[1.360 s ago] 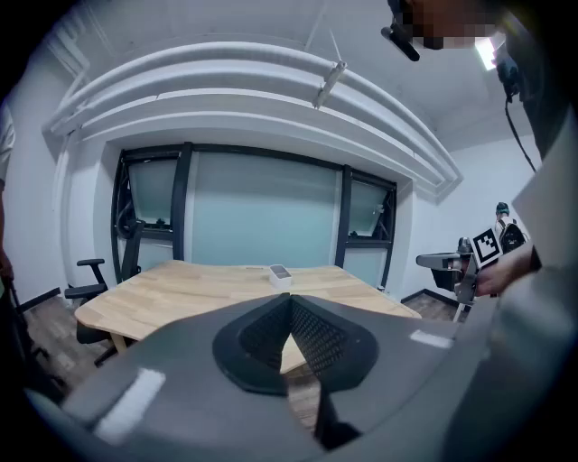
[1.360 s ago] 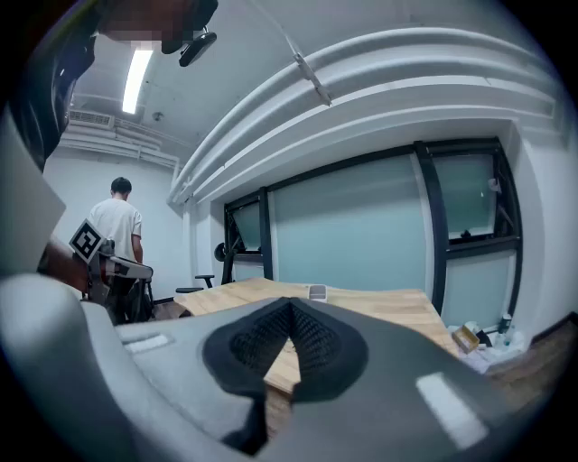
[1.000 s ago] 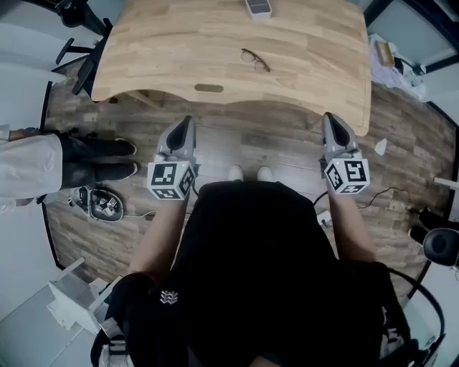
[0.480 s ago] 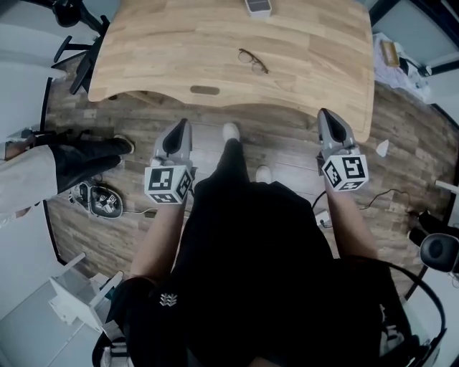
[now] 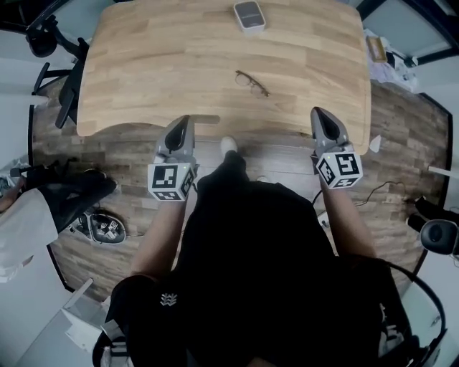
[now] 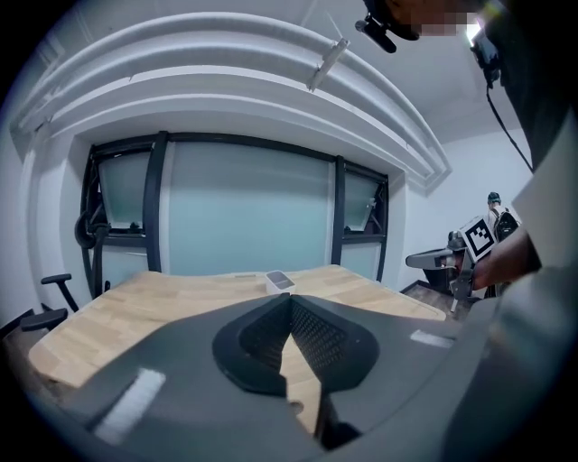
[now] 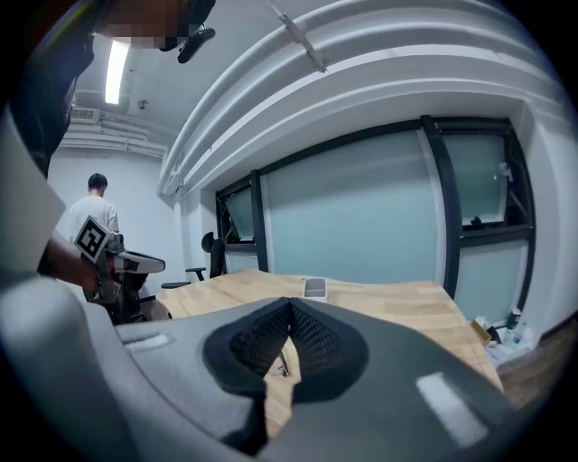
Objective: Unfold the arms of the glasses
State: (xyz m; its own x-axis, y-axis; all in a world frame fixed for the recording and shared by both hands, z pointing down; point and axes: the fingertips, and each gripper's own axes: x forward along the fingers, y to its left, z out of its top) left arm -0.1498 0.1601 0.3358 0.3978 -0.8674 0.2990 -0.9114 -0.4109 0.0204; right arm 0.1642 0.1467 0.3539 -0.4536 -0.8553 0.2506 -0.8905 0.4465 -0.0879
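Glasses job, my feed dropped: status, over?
Left tongs and right tongs shut, empty, at table edge. Glasses mid-table, untouched. Nothing between them and tongs.

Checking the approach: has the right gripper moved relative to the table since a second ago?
Yes. The right gripper came forward: its tip now overlaps the table, where floor showed between them before.

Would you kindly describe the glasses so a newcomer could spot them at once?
Start at the light wooden table. Near its middle, slightly right, lie the glasses. They are thin, dark wire frames, unlike the blocky grey box at the far edge.
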